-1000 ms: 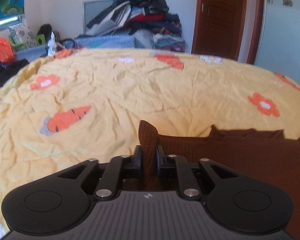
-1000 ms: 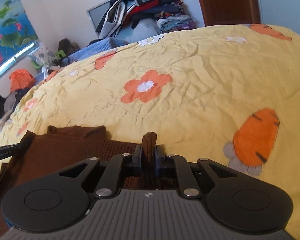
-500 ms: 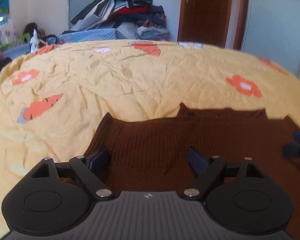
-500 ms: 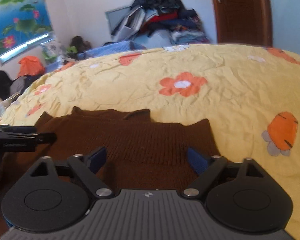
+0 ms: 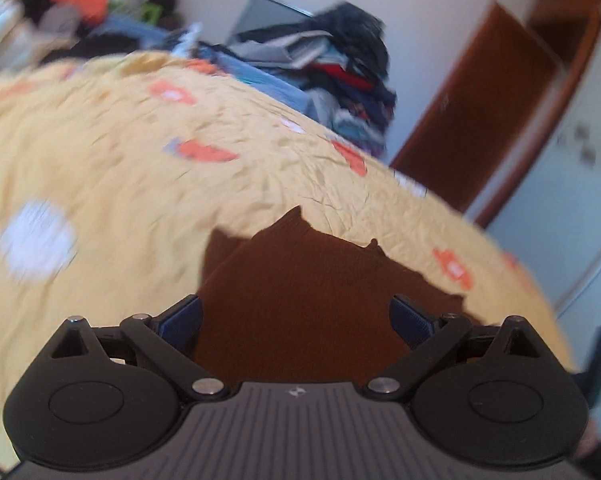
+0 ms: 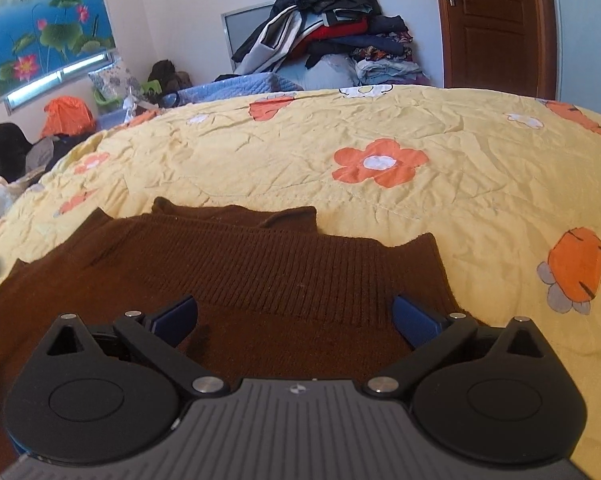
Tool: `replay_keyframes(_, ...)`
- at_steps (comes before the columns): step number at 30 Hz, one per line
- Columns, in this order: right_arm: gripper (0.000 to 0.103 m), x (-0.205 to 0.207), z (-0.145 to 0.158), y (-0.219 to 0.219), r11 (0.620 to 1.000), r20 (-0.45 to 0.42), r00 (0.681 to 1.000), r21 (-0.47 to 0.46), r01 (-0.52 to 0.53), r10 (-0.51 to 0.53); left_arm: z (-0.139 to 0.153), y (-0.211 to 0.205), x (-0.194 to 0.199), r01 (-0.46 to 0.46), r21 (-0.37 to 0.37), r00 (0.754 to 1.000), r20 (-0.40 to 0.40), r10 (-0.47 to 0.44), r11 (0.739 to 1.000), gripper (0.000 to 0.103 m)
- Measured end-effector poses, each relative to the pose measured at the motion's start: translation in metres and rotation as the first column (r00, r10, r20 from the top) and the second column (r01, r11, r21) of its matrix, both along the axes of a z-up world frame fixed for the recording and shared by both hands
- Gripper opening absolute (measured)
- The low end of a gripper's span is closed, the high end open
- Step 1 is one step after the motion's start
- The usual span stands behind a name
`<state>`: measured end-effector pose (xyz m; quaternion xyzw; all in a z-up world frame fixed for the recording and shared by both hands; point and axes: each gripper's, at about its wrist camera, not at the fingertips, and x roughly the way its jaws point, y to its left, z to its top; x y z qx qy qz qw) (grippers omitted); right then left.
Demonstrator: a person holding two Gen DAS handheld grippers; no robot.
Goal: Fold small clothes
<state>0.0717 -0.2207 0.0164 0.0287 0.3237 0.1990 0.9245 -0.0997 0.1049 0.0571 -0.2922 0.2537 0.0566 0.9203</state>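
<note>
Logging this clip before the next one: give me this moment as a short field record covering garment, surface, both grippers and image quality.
garment: brown knit sweater, lying on the bed, ribbed band folded across its upper part
surface: yellow bedspread with orange flowers
left gripper: open, above the sweater, holding nothing
right gripper: open, above the sweater, holding nothing
background: pile of clothes by the wall, wooden door
image quality: left wrist view motion-blurred, right wrist view sharp
</note>
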Motion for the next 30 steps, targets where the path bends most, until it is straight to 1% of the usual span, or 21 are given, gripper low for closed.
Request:
replay_keyframes(3, 0.103, 0.000, -0.001, 0.002, 1.000, 0.000, 1.000, -0.009, 0.000, 0.000, -0.013, 0.009, -0.049, -0.088, -0.124, 0.996, -0.003, 0.088, 0.988, 0.100)
replay_keyframes(5, 0.103, 0.000, -0.001, 0.003, 1.000, 0.001, 1.000, -0.014, -0.001, 0.001, -0.025, 0.013, -0.061, -0.100, -0.231, 0.995, -0.023, 0.097, 0.968, 0.101)
replay_keyframes(7, 0.103, 0.000, -0.001, 0.003, 1.000, 0.001, 1.000, -0.008, 0.000, 0.000, -0.036, 0.013, -0.056, -0.077, -0.319, 0.997, -0.043, 0.067, 0.945, 0.100)
replay_keyframes(9, 0.103, -0.001, -0.001, 0.003, 1.000, 0.001, 1.000, -0.003, 0.001, -0.001, -0.036, 0.011, -0.049, -0.061, -0.343, 0.998, -0.015, 0.059, 0.937, 0.100)
replay_keyframes(10, 0.103, -0.001, -0.001, 0.003, 1.000, 0.002, 1.000, -0.001, 0.002, -0.002, -0.037, 0.010, -0.043, -0.044, -0.375, 0.999, -0.003, 0.047, 0.926, 0.100)
replay_keyframes(12, 0.103, -0.002, -0.001, 0.002, 1.000, 0.003, 1.000, 0.005, 0.005, -0.005, -0.043, 0.012, -0.032, -0.072, -0.421, 0.997, -0.017, 0.071, 0.904, 0.100)
replay_keyframes(13, 0.103, -0.002, -0.001, 0.002, 1.000, 0.004, 1.000, 0.009, 0.006, -0.006, -0.043, 0.013, -0.028, -0.098, -0.419, 0.995, -0.018, 0.099, 0.903, 0.099)
replay_keyframes(15, 0.103, -0.002, -0.001, 0.001, 1.000, 0.003, 1.000, 0.017, 0.007, -0.007, -0.043, 0.013, -0.022, -0.133, -0.422, 0.991, -0.035, 0.131, 0.897, 0.092)
replay_keyframes(16, 0.103, -0.002, -0.001, 0.000, 1.000, 0.003, 1.000, 0.020, 0.007, -0.008, -0.044, 0.012, -0.018, -0.147, -0.412, 0.989, -0.054, 0.137, 0.899, 0.073)
replay_keyframes(17, 0.103, -0.002, -0.001, 0.000, 1.000, 0.001, 1.000, 0.023, 0.008, -0.008, -0.044, 0.011, -0.014, -0.152, -0.385, 0.988, -0.080, 0.131, 0.910, 0.046)
replay_keyframes(19, 0.103, -0.001, 0.001, -0.001, 1.000, -0.003, 1.000, 0.027, 0.010, -0.010, -0.043, 0.006, -0.004, -0.148, -0.281, 0.985, -0.133, 0.114, 0.948, 0.021)
replay_keyframes(20, 0.103, 0.000, 0.006, -0.001, 0.999, -0.009, 1.000, 0.027, 0.027, -0.027, -0.040, 0.002, -0.002, -0.123, -0.235, 0.987, -0.128, 0.095, 0.964, 0.017)
replay_keyframes(21, 0.103, -0.001, 0.013, 0.000, 0.997, -0.014, 0.998, 0.035, 0.067, -0.066, -0.035, -0.003, -0.001, -0.100, -0.173, 0.990, -0.112, 0.081, 0.980, 0.016)
replay_keyframes(22, 0.103, -0.003, 0.023, 0.000, 0.993, -0.014, 0.996, 0.073, 0.091, -0.090, -0.027, -0.012, -0.002, -0.073, -0.088, 0.994, -0.087, 0.065, 0.993, 0.016)
replay_keyframes(23, 0.103, -0.004, 0.034, 0.002, 0.988, -0.021, 0.997, 0.140, 0.072, -0.070, -0.019, -0.023, -0.002, -0.043, 0.004, 0.998, -0.052, 0.043, 0.999, 0.015)
replay_keyframes(24, 0.103, -0.003, 0.043, 0.005, 0.975, -0.047, 0.999, 0.219, 0.020, -0.010, -0.012, -0.036, -0.004, -0.010, 0.091, 1.000, -0.015, 0.012, 0.996, 0.015)
replay_keyframes(25, 0.103, 0.002, 0.051, 0.012, 0.956, -0.087, 0.994, 0.291, -0.039, 0.067, -0.005, -0.051, -0.005, 0.030, 0.184, 0.999, 0.014, -0.033, 0.983, 0.015)
replay_keyframes(26, 0.103, 0.007, 0.056, 0.022, 0.933, -0.134, 0.979, 0.348, -0.096, 0.151, -0.001, -0.066, -0.004, 0.070, 0.277, 0.996, 0.027, -0.081, 0.958, 0.015)
replay_keyframes(28, 0.103, 0.021, 0.059, 0.049, 0.881, -0.214, 0.927, 0.432, -0.192, 0.307, 0.002, -0.099, -0.005, 0.147, 0.467, 0.982, 0.036, -0.184, 0.872, 0.015)
replay_keyframes(29, 0.103, 0.028, 0.058, 0.063, 0.861, -0.249, 0.896, 0.456, -0.226, 0.367, 0.001, -0.111, -0.005, 0.182, 0.531, 0.972, 0.029, -0.232, 0.828, 0.015)
replay_keyframes(30, 0.103, 0.036, 0.057, 0.078, 0.852, -0.280, 0.869, 0.460, -0.252, 0.408, -0.001, -0.120, -0.004, 0.215, 0.570, 0.962, 0.015, -0.272, 0.793, 0.015)
